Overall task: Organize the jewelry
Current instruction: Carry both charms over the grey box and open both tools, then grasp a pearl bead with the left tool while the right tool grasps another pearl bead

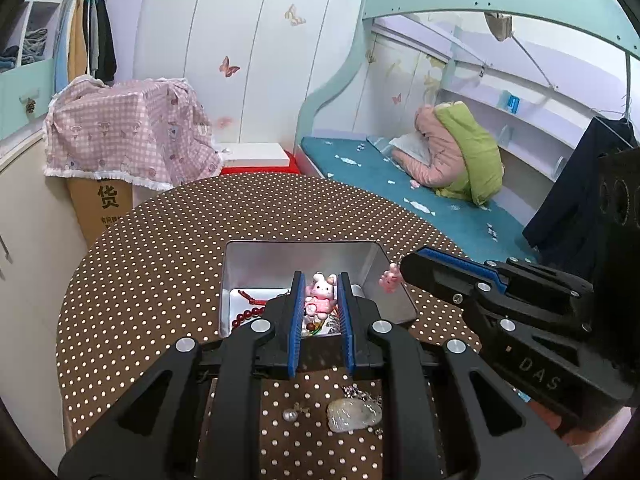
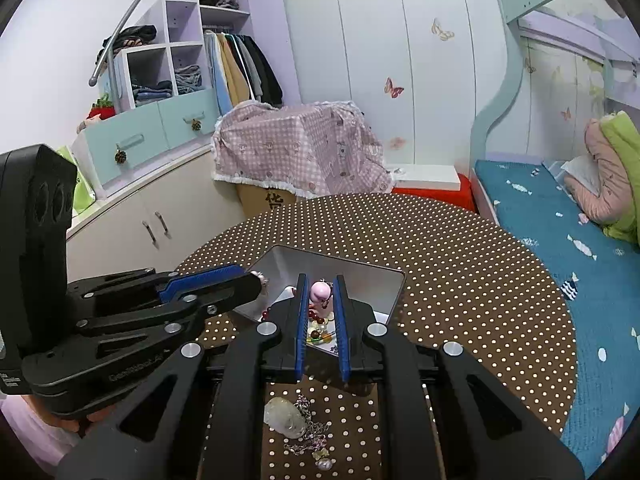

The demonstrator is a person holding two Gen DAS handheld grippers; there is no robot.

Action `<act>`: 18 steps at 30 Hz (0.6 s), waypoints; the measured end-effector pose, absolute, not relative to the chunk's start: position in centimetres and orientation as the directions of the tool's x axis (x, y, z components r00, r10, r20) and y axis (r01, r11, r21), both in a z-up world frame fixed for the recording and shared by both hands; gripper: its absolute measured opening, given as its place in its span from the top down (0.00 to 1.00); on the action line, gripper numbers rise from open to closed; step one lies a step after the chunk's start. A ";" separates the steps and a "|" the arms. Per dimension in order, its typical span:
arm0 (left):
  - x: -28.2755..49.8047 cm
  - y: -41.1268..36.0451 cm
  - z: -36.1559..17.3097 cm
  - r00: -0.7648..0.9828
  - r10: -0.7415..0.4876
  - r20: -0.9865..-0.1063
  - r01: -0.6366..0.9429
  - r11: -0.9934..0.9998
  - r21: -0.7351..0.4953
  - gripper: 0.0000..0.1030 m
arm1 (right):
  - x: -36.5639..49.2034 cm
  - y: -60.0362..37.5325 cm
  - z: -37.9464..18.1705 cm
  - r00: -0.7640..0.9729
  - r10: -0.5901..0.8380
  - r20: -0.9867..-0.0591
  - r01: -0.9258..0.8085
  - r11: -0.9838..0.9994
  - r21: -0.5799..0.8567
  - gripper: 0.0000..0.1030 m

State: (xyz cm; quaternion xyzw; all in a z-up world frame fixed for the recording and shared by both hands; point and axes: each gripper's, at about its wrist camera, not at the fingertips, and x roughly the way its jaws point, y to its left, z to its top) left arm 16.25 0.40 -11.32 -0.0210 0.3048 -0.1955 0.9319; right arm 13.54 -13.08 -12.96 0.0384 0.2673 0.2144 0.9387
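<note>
A silver tin [image 1: 256, 260] stands open on the polka-dot table [image 1: 160, 248], holding red beads [image 1: 248, 316] and other small pieces. My left gripper [image 1: 320, 277] hovers over the tin, shut on a pink bunny charm [image 1: 320, 294]. My right gripper [image 1: 404, 270] comes in from the right above the tin's right rim, shut on a small pink charm [image 1: 390, 280]. In the right wrist view that pink charm [image 2: 320, 292] sits between the right gripper's [image 2: 320, 278] blue pads, and the left gripper [image 2: 256, 280] is at the tin's [image 2: 360, 280] left edge. A pale translucent pendant [image 1: 352, 414] on a silver chain lies on the table near me.
A pearl bead [image 1: 289, 414] lies beside the pendant. Behind the table are a box under pink checked cloth [image 1: 128, 136], a red stool with a white box [image 1: 260, 156], cupboards [image 2: 132, 216] on the left and a blue bed [image 1: 420, 192] on the right.
</note>
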 end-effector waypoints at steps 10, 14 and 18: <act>17.0 0.8 -12.9 0.715 -0.342 -0.610 0.317 0.936 -0.153 0.76 | 13.7 -13.9 -13.9 0.756 0.401 -0.517 -0.356 0.915 0.189 0.60; 16.0 2.1 -13.4 0.712 -0.341 -0.614 0.295 0.938 -0.179 0.66 | 12.8 -14.8 -14.2 0.765 0.376 -0.523 -0.323 0.927 0.194 0.57; 14.5 3.2 -14.8 0.699 -0.308 -0.646 0.269 0.949 -0.163 0.64 | 11.8 -15.8 -14.9 0.769 0.347 -0.537 -0.285 0.938 0.198 0.52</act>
